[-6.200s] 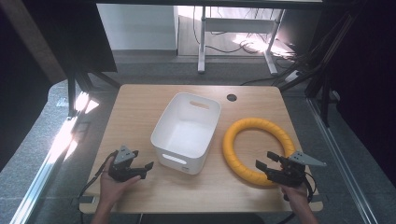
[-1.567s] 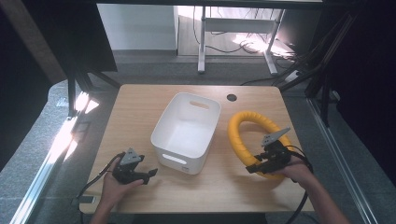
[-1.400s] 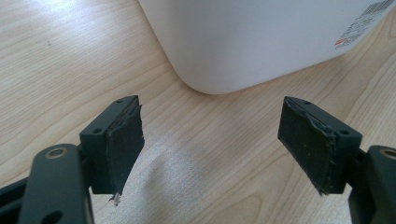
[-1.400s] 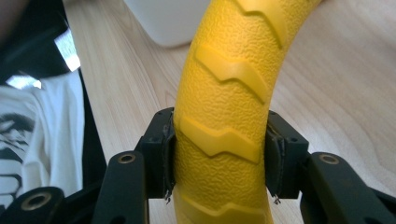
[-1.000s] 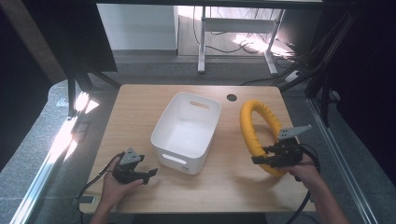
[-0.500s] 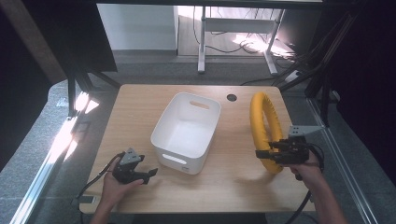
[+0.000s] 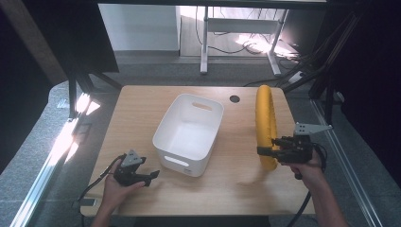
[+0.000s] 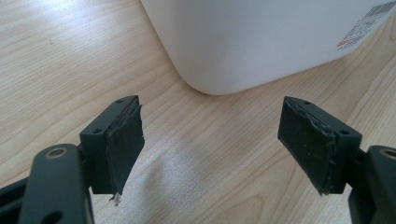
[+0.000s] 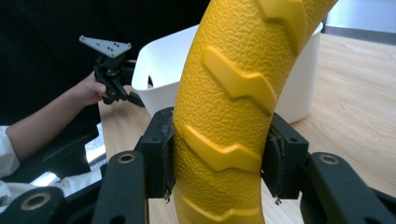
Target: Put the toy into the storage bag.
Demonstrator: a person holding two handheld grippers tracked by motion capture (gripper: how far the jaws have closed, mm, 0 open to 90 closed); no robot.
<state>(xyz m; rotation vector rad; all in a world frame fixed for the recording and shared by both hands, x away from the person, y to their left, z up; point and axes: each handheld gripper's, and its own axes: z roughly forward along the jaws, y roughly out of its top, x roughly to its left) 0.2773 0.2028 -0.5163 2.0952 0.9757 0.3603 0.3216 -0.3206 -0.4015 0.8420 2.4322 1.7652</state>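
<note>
On the table's right side: your right gripper [image 7: 268, 152] clamps the yellow ring [image 7: 265, 124] near its lower part, 1 jaw pressed against each flank of the ribbed tube.
Ring posture: it stands upright on edge, its bottom at the wooden table [image 7: 236, 189], to the right of the white bin [image 7: 189, 133] and apart from it.
Right gripper view: the ring's textured surface [image 9: 229, 116] rises between both pads; the bin [image 9: 163, 70] sits behind it.
Left gripper: your left gripper [image 7: 142, 174] rests low near the table's front-left, by the bin's near corner.
Left fingers: the 2 pads [image 8: 123, 140] stand wide apart with nothing between them, bare wood below.
Bin: empty, near the table's centre, with a barcode label [image 8: 364, 30] on its wall.
</note>
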